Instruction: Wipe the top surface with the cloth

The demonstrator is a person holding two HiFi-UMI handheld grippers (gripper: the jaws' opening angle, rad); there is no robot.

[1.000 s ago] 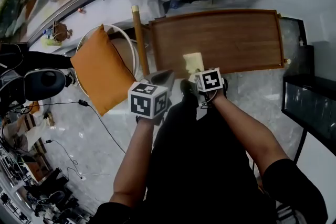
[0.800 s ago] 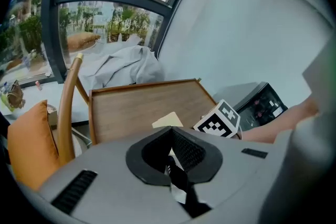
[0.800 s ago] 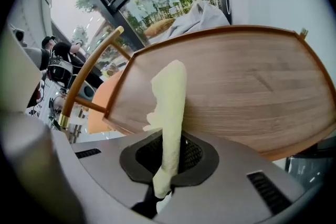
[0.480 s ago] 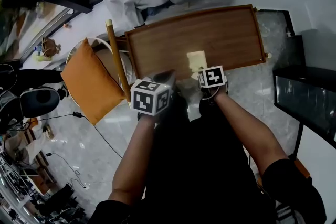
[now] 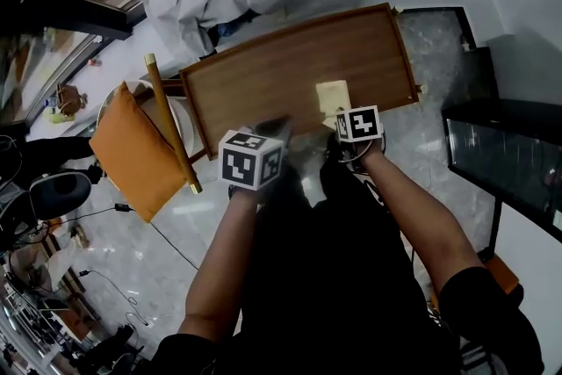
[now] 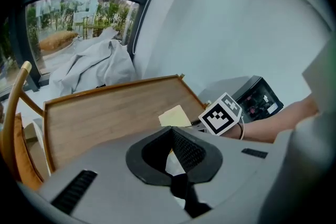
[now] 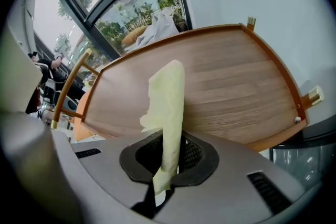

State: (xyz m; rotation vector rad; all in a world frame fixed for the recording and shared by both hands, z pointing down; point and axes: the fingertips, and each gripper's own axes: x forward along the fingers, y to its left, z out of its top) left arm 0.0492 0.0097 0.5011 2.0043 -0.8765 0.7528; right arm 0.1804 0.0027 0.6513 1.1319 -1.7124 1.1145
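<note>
While the right hand-held gripper (image 7: 168,153) pinches the pale yellow cloth (image 7: 166,105) at the near edge of the wooden counter (image 7: 236,86), the left hand-held gripper (image 6: 171,136) sits closed and empty just to its left.

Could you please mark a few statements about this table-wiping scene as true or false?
1. The right gripper is shut on the yellow cloth. True.
2. The left gripper holds a second cloth. False: its jaws are together on nothing.
3. The cloth is at the table top's far edge. False: it is at the near edge, by the right gripper.
4. An orange cushion sits left of the table. True.
</note>
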